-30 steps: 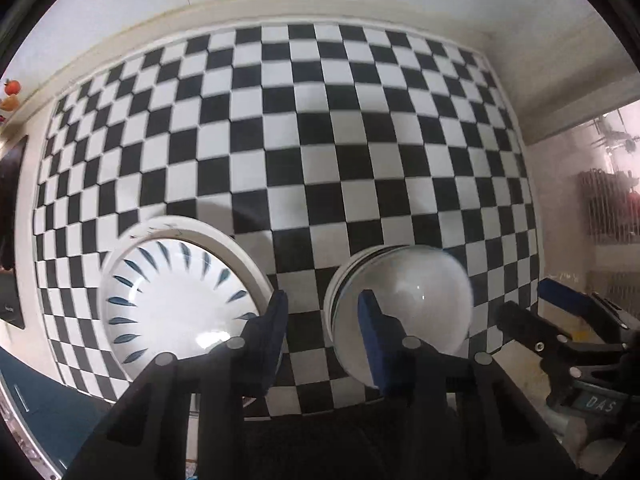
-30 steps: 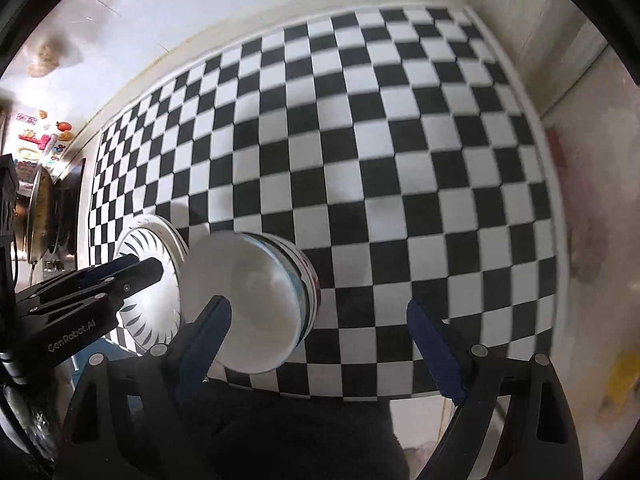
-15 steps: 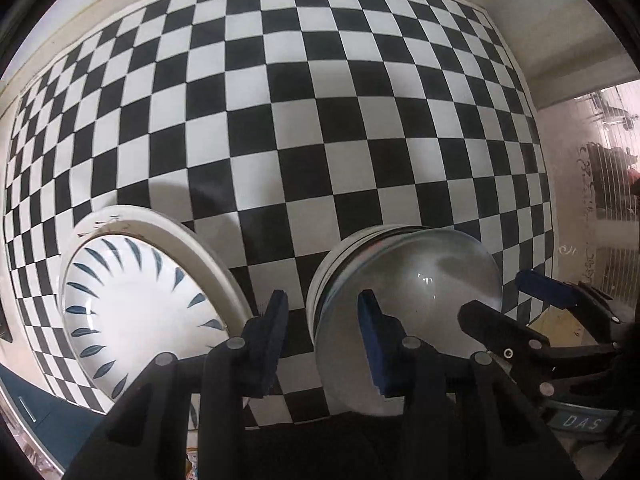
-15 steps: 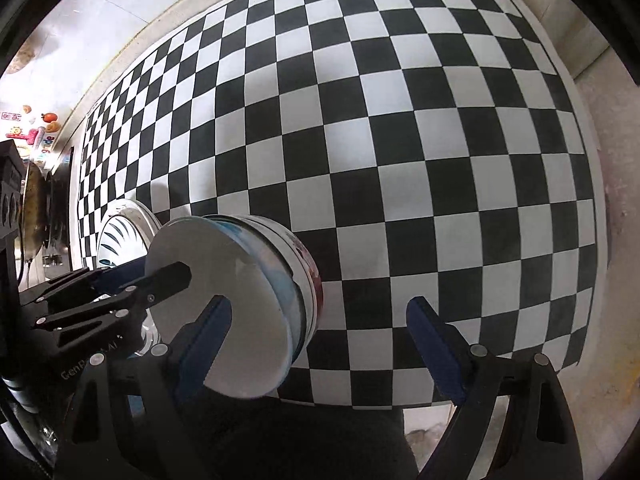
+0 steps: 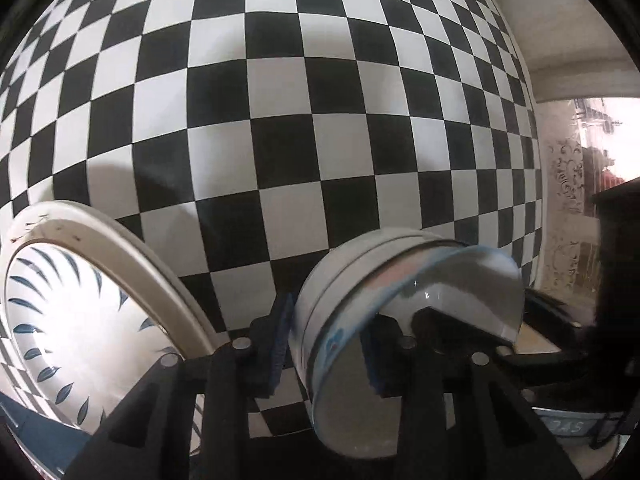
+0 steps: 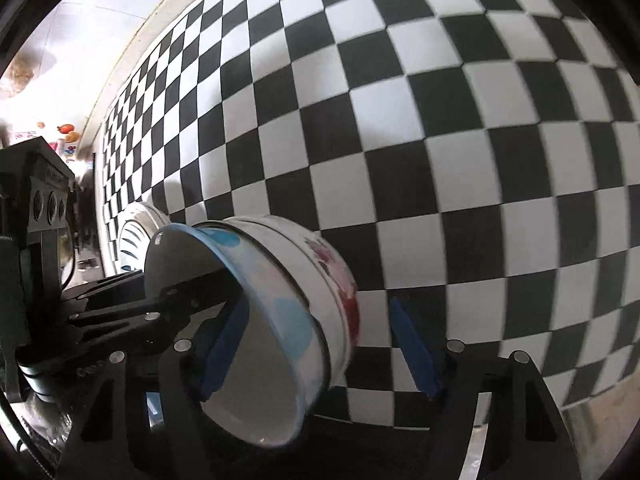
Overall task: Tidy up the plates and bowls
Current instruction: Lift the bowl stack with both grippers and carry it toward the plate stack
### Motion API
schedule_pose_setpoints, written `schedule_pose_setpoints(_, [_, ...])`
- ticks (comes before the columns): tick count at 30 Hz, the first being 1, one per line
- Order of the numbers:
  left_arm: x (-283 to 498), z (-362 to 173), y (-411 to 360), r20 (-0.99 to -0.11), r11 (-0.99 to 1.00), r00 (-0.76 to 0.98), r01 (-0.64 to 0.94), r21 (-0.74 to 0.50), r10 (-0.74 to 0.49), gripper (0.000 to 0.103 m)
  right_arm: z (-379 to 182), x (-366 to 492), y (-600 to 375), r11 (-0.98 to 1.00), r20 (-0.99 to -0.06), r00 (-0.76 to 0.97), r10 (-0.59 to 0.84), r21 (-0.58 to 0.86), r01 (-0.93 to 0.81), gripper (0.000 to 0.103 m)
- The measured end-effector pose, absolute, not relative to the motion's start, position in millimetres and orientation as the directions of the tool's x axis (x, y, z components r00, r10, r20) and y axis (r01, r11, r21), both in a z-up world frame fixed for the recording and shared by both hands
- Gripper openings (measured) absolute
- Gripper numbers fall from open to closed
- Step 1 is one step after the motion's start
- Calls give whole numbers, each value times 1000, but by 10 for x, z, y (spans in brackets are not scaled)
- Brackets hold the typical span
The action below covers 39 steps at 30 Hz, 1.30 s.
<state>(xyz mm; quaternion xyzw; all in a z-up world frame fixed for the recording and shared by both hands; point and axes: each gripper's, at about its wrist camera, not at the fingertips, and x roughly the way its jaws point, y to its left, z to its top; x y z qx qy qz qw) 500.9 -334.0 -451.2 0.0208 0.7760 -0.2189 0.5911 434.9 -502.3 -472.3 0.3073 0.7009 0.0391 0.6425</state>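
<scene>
Plate (image 5: 80,320) sits far left on the checkered surface (image 5: 280,120), rim tilted up. Left gripper (image 5: 324,344): jaws nearly together, pinching the left wall of the nested bowls (image 5: 360,312), one pad outside, one inside. Right gripper (image 6: 316,352): jaws have just been closing, straddling the same stack (image 6: 280,300), pads not yet pressing. Advice: clamp the right wall square before lifting, and keep the stack level so the inner bowl doesn't slide.

Stacked bowls (image 6: 288,312) between right claw (image 6: 320,344) fingers.
</scene>
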Motion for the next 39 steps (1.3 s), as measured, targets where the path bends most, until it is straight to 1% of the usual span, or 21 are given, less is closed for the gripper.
schedule_pose_setpoints(4, [5069,-4566,-3312,-900,889,-335,265,-373,-278,31,-4930,4328,-5011,759,-834,4,552,504,413,70])
schedule_pose_setpoints(5, [5079,-4578,-3302,-893,885,-343,256,-388,-293,31,-5005,4318,-4999,734,-813,2,582,526,428,64])
schedule_pose_setpoints(7, [5100,-4606,-3283,-879,876,-351,240,-418,-323,32,-5082,4304,-4981,712,-796,11,606,548,440,62])
schedule_pose_setpoints(11, [5092,-4594,-3268,-878,872,-336,237,-429,-341,32,-5151,4279,-5013,670,-763,34,645,586,455,59])
schedule_pose_setpoints(12, [5083,-4585,-3271,-880,871,-330,239,-429,-342,31,-5165,4275,-5016,662,-755,35,655,596,454,58])
schedule_pose_setpoints(22, [5042,-4487,-3242,-891,879,-316,248,-408,-325,31,-5219,4249,-4984,627,-715,23,699,628,461,57])
schedule_pose_setpoints(39, [5086,-4023,-2971,-911,884,-272,272,-381,-309,30,-4797,4499,-4494,617,-683,8,731,666,420,57])
